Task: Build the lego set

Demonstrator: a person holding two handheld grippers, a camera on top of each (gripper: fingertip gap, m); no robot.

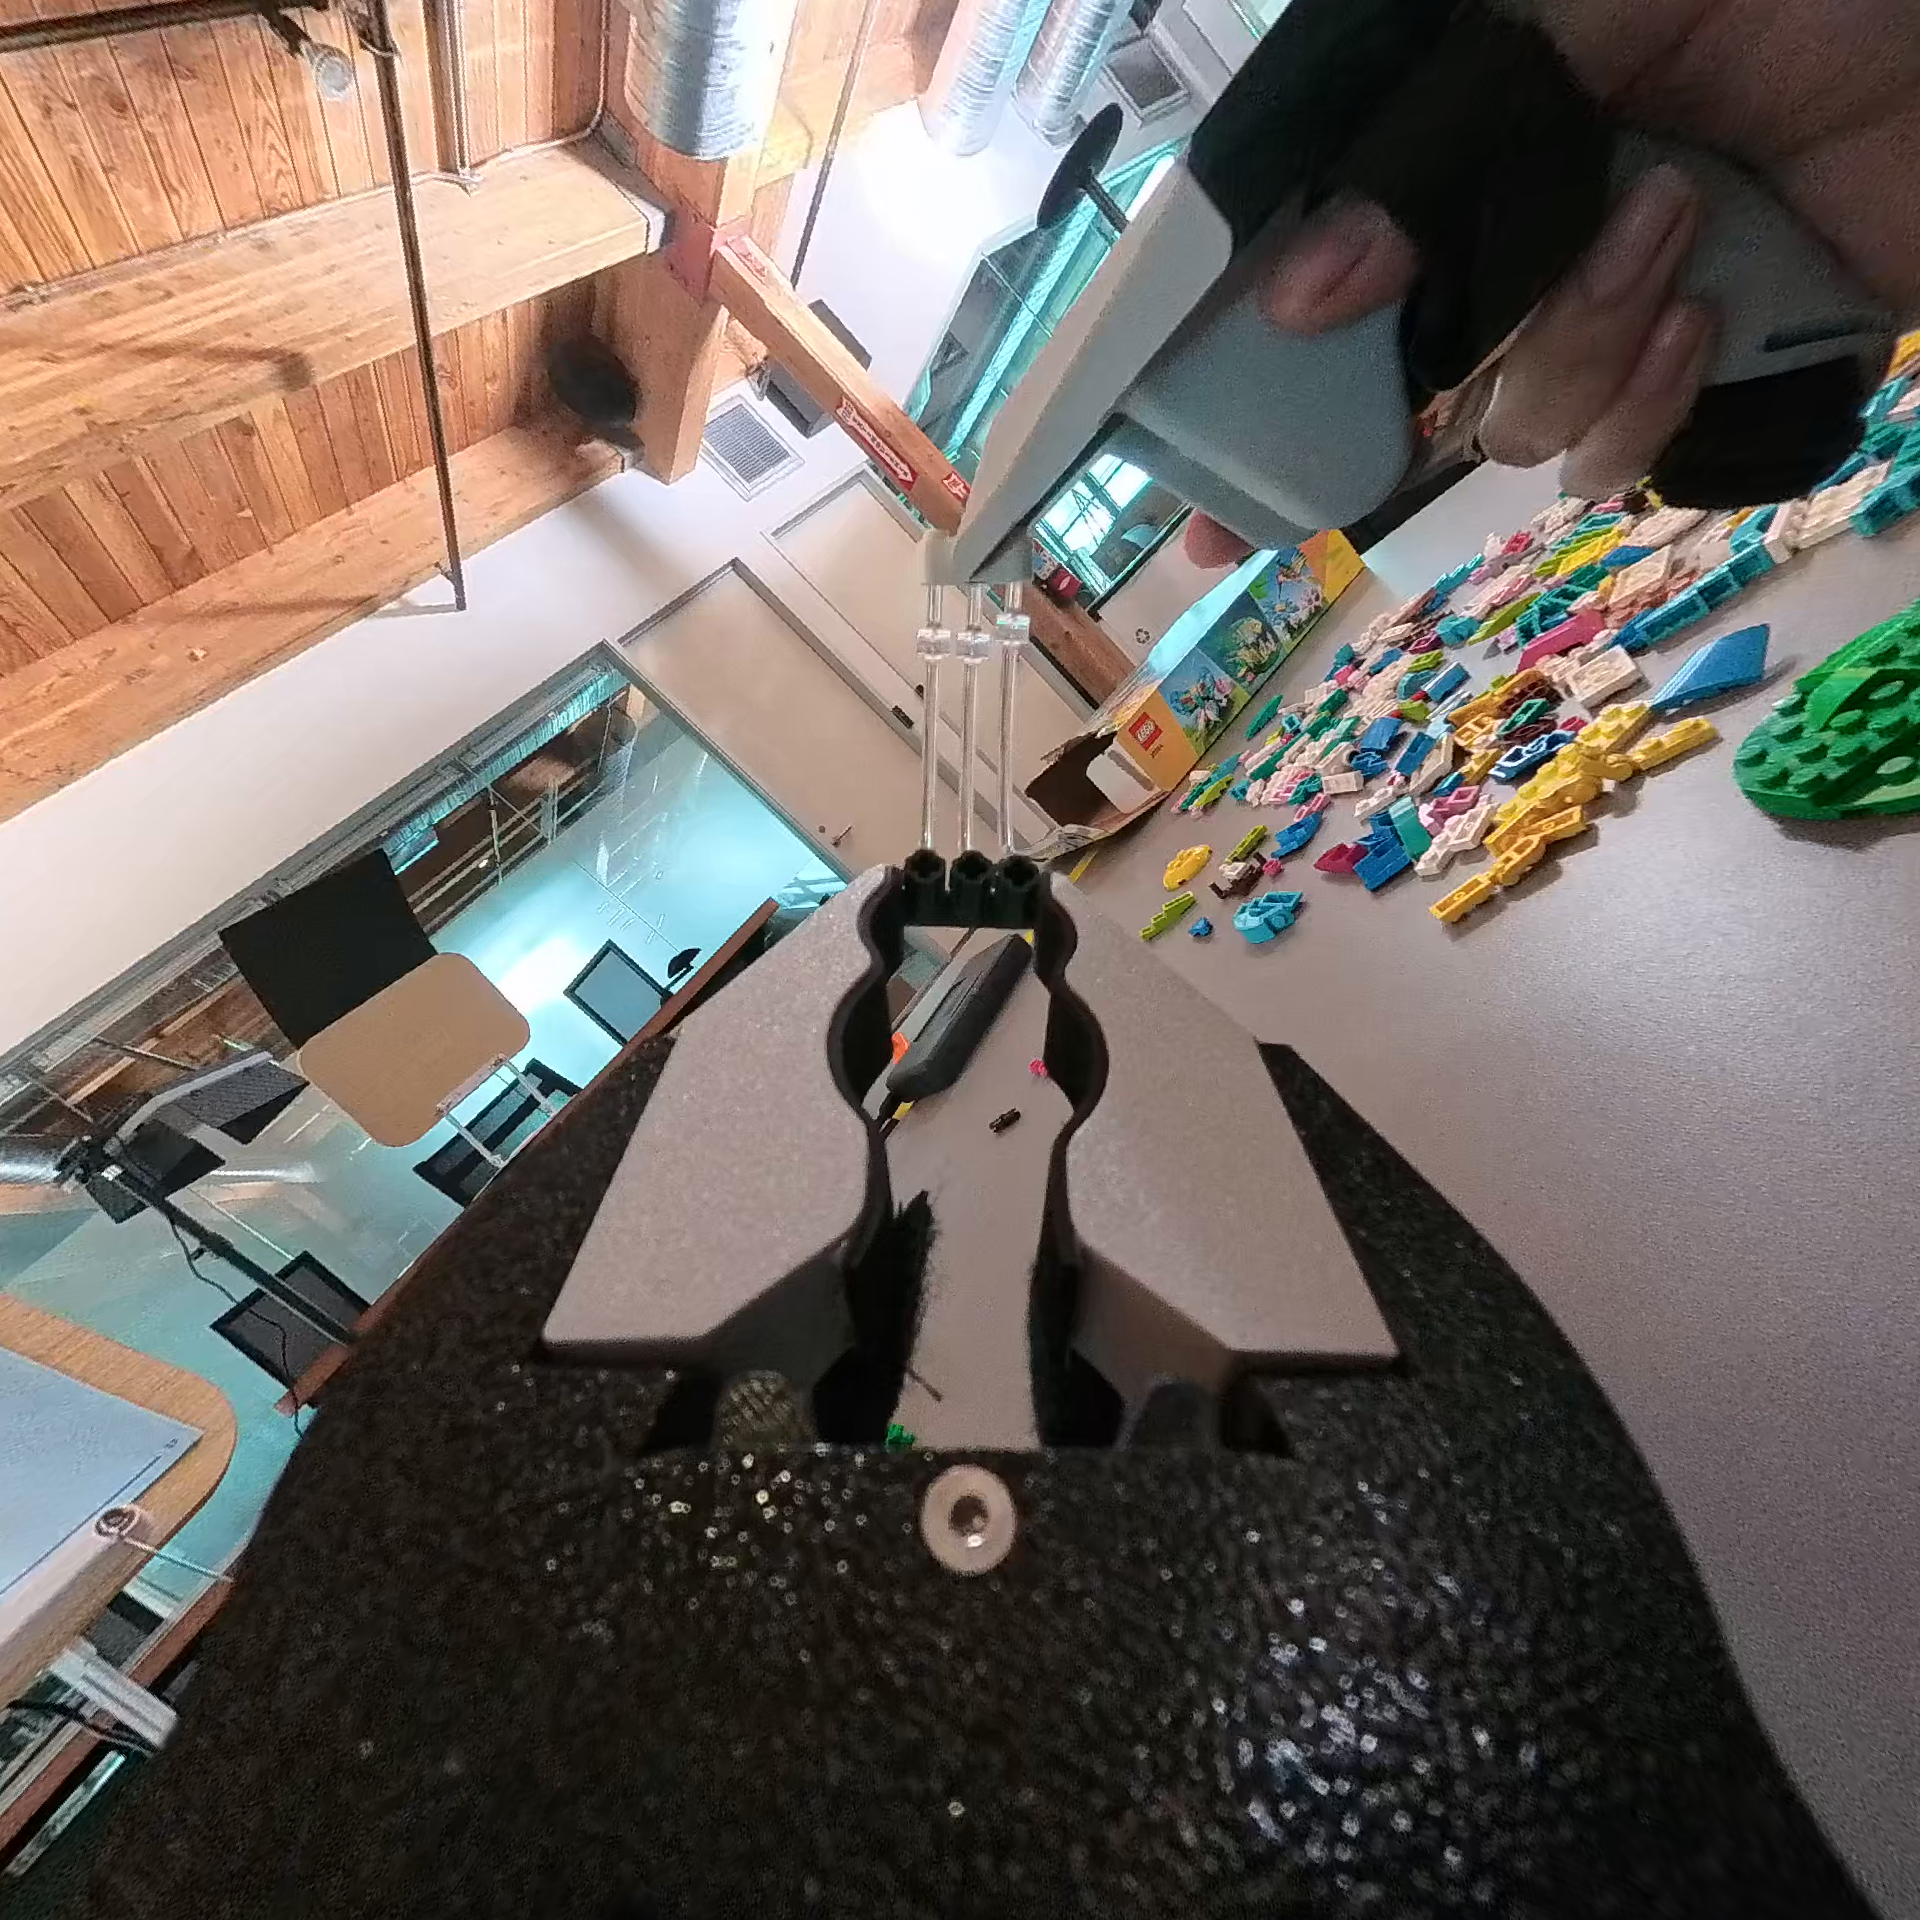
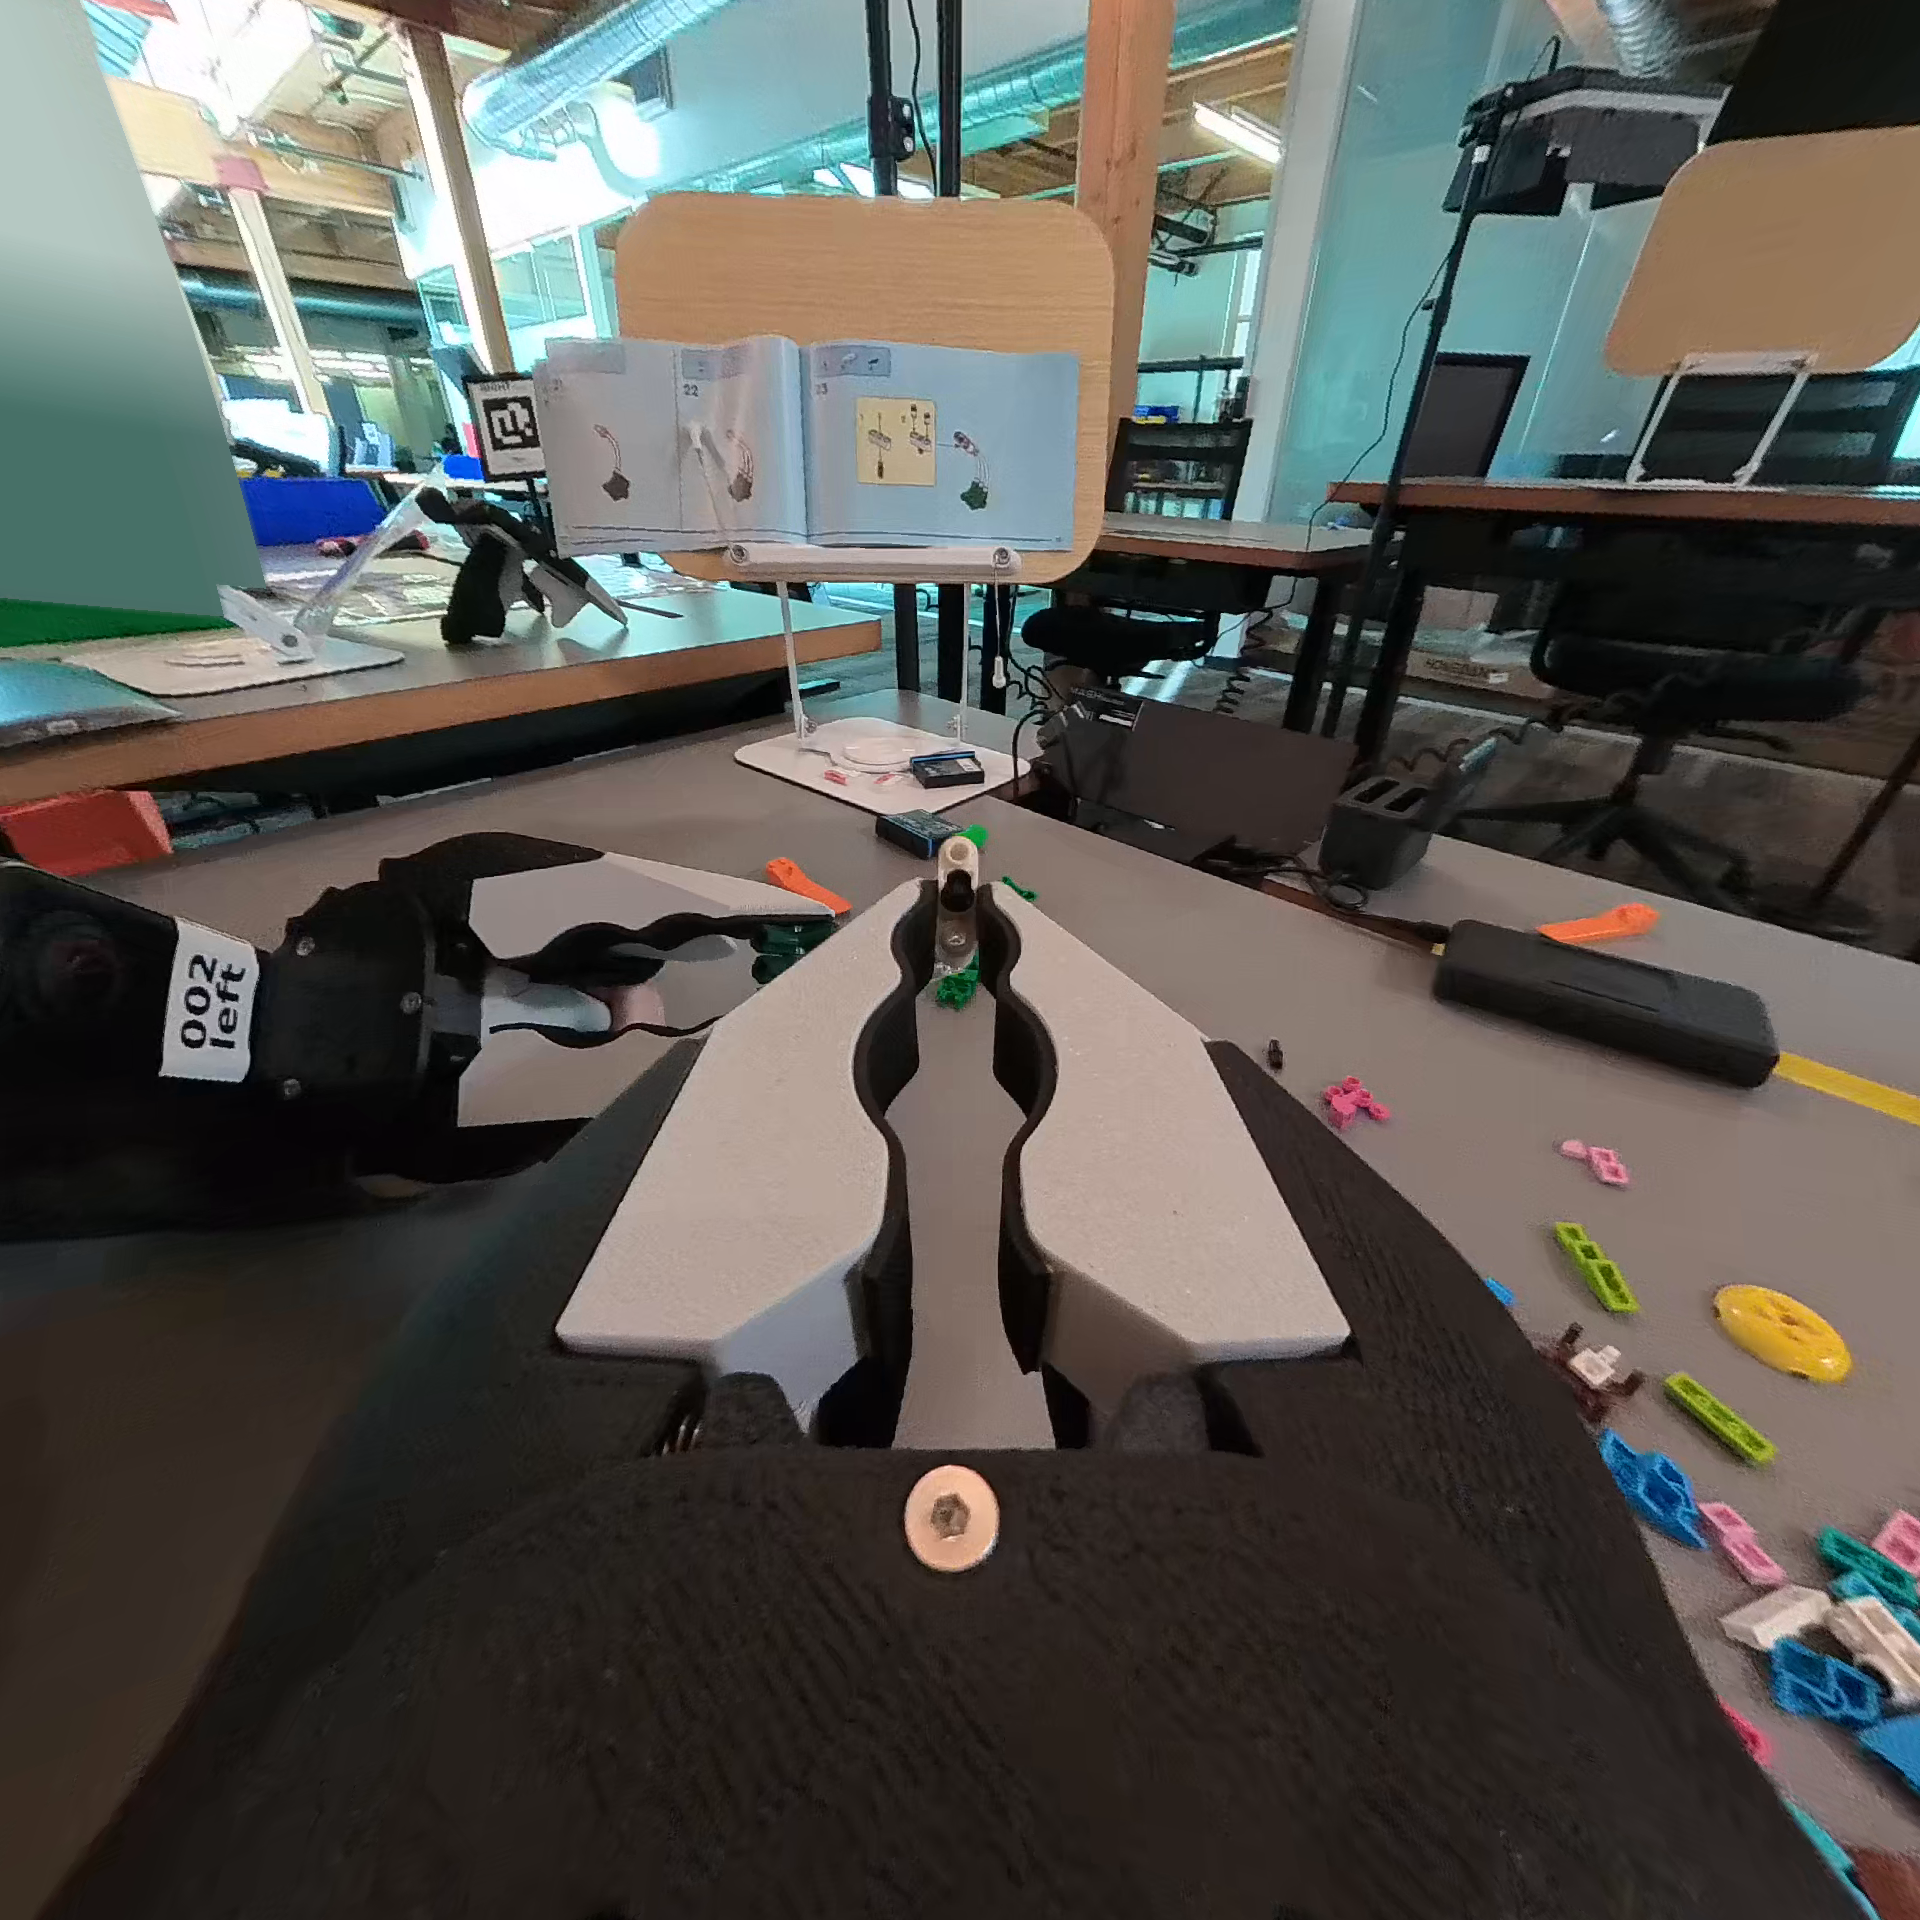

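My left gripper (image 1: 971, 902) is shut on a small black brick (image 1: 971, 881) with three studs, held above the grey table (image 1: 1558, 1143). Three clear rods (image 1: 968, 727) stand in the brick and reach to my right gripper (image 1: 977, 566), which a hand holds at the upper right. In the right wrist view my right gripper (image 2: 954, 914) is closed on the white and clear end of this assembly (image 2: 956, 868). The left gripper (image 2: 769, 920) comes in from the left, its tip right beside mine. The rods are hidden end-on in this view.
A pile of coloured bricks (image 1: 1507, 727), a green plate build (image 1: 1839, 727) and the set's box (image 1: 1226, 665) lie on the table. An open instruction booklet (image 2: 810, 447) stands on a holder. A black power bank (image 2: 1600, 997), orange separators (image 2: 1600, 920) and loose bricks (image 2: 1818, 1662) lie to the right. The tips of one gripper are about 6 centimetres away from the tips of the other. The black power bank (image 2: 1600, 997) is about equally far from each gripper, around 35 centimetres.
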